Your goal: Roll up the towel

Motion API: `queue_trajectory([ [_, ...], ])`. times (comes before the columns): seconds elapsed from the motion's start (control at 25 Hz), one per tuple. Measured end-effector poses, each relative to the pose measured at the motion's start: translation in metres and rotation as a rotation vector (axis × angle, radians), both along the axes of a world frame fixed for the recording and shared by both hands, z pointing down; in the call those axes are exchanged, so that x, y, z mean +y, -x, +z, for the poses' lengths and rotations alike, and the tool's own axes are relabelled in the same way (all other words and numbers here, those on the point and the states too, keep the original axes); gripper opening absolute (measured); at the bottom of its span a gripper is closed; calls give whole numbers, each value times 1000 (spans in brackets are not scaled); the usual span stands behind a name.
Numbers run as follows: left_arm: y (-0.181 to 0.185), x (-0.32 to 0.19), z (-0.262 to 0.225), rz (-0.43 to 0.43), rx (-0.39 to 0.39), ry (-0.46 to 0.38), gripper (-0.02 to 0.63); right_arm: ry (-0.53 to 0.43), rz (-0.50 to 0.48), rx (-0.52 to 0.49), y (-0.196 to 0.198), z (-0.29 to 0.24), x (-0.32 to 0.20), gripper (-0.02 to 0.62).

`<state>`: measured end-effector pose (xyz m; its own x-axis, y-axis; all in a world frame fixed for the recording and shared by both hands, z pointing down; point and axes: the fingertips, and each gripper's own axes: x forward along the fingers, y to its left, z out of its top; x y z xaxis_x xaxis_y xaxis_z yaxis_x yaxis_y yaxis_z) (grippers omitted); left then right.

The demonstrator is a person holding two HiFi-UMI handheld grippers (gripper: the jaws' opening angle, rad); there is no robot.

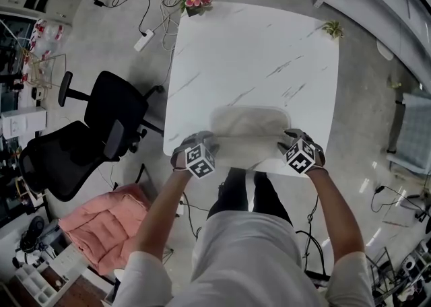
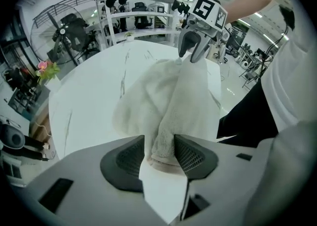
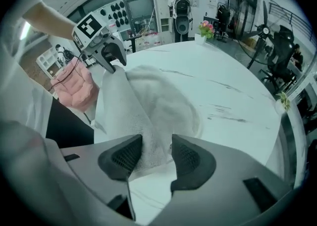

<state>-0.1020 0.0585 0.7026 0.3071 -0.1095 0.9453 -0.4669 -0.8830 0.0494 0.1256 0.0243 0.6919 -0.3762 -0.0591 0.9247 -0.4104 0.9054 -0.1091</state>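
Our left hand-held gripper [image 2: 158,151] and right hand-held gripper [image 3: 151,153] stand open, with the towel [image 1: 248,127] loose between their jaws at the tabletop's [image 1: 249,50] near edge. We should re-grip both ends level, so the roll runs straight and tight.

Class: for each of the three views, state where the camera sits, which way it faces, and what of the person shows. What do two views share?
Head view: on the head, facing steeply down at the table and towel; both forearms, left gripper and right gripper show.
Left gripper view: on that gripper, looking along the towel to the right gripper; torso shows.
Right gripper view: mirrored, facing the left gripper; forearm shows.
Shared: towel between each gripper's jaws.
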Motion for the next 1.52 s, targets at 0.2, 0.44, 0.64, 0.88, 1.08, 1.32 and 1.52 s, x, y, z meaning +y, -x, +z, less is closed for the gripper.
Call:
queue_trajectory([
  [0.2, 6, -11, 8, -79, -2, -37, 270, -53, 17, 33, -1, 14, -3, 215],
  [0.44, 6, -7, 9, -104, 13, -29, 256, -61, 61, 2, 2, 20, 0, 206],
  [0.64, 1, -5, -12, -84, 26, -67, 252, -32, 150, -87, -7, -3, 0, 209],
  [0.88, 3, -7, -40, -95, 78, -174, 251, -165, 166, -139, -9, -34, -4, 206],
  [1.08, -4, 27, -48, -63, 137, -170, 182, -98, 21, -192, 14, -44, 37, 161],
  [1.32, -11, 65, -11, 34, 47, -165, 184, -117, -161, -63, 15, -10, 76, 190],
  [1.52, -11, 66, 12, 44, -3, -196, 169, -193, -240, 24, 7, 13, 78, 193],
])
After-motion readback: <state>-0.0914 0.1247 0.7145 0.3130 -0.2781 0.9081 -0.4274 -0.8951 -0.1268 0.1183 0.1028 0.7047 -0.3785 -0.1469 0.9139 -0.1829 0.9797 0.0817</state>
